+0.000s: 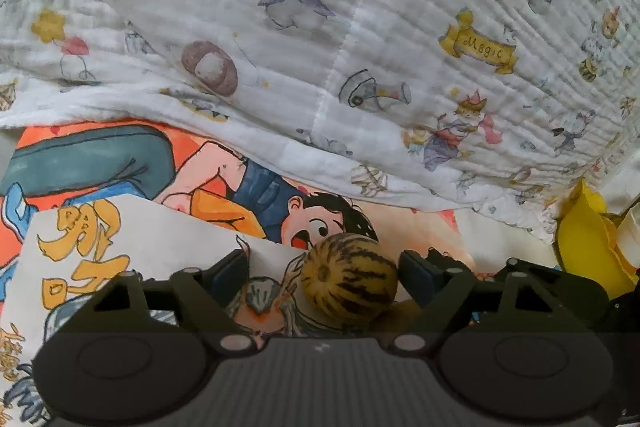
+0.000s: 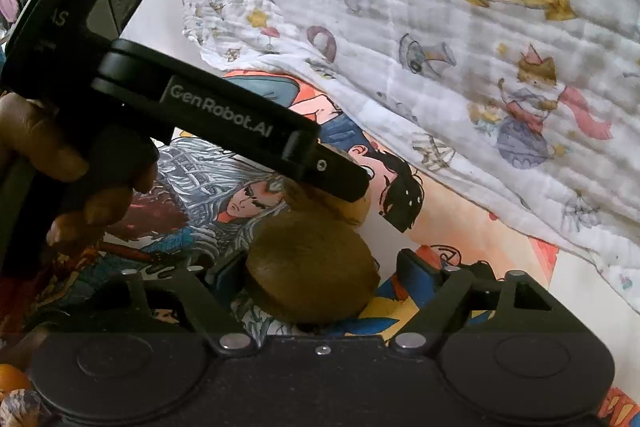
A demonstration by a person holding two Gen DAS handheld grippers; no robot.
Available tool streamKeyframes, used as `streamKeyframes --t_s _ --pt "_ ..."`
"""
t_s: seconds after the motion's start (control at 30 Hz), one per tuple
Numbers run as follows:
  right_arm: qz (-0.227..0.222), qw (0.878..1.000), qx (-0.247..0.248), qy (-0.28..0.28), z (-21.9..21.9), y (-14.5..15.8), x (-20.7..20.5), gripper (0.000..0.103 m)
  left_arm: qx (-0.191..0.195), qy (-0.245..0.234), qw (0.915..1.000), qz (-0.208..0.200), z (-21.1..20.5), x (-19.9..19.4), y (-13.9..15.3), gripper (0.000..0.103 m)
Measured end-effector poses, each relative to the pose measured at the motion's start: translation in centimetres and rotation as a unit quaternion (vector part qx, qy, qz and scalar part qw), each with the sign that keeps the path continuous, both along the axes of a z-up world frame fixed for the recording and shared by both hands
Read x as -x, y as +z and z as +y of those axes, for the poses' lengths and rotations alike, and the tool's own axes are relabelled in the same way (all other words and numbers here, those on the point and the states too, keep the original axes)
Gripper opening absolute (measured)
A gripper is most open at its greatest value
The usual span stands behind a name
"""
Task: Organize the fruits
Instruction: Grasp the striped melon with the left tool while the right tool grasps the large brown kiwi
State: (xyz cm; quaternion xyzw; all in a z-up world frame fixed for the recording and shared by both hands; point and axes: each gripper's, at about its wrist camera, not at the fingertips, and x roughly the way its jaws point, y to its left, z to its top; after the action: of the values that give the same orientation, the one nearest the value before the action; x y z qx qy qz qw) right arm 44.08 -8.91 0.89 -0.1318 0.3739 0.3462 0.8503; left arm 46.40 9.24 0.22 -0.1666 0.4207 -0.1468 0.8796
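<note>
A small yellow striped melon (image 1: 349, 281) and a fuzzy brown fruit, perhaps a kiwi (image 2: 310, 281), lie on cartoon-printed cloth.

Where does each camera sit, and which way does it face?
Left wrist: on the left gripper, facing along open fingers at a striped melon on a cartoon sheet.
Right wrist: on the right gripper, facing a kiwi; the person's left hand shows.
Shared: melon, cartoon sheet, quilt.

Beside the quilt (image 1: 360, 27): one striped melon (image 1: 349, 281), one brown kiwi (image 2: 312, 277), one yellow thing (image 1: 588, 243), possibly a bag. Farther off, one orange (image 2: 12, 379) and two grippers (image 1: 322, 267) (image 2: 312, 267).
</note>
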Motion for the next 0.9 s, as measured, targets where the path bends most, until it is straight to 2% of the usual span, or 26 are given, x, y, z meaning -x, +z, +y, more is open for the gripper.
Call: streamKeyframes --t_s 0.23,0.47,0.53,0.9 --pt "-0.004 1.0 -0.006 0.012 -0.1 -0.2 0.5 0.07 0.03 -0.003 0.9995 0.009 0.0 -0.1 -0.3 0.071" --pt "-0.008 1.0 -0.011 0.024 -0.6 -0.2 0.7 0.068 0.02 -0.024 0.9995 0.001 -0.9 -0.2 -0.4 0.065" --pt "-0.009 1.0 -0.013 0.025 -0.8 -0.1 0.8 0.068 0.035 -0.03 0.9989 0.008 -0.9 -0.3 -0.6 0.057" --pt "-0.03 0.999 0.0 0.03 -1.3 0.7 2.8 0.067 0.033 0.01 0.9993 0.015 -0.7 1.2 -0.4 0.056"
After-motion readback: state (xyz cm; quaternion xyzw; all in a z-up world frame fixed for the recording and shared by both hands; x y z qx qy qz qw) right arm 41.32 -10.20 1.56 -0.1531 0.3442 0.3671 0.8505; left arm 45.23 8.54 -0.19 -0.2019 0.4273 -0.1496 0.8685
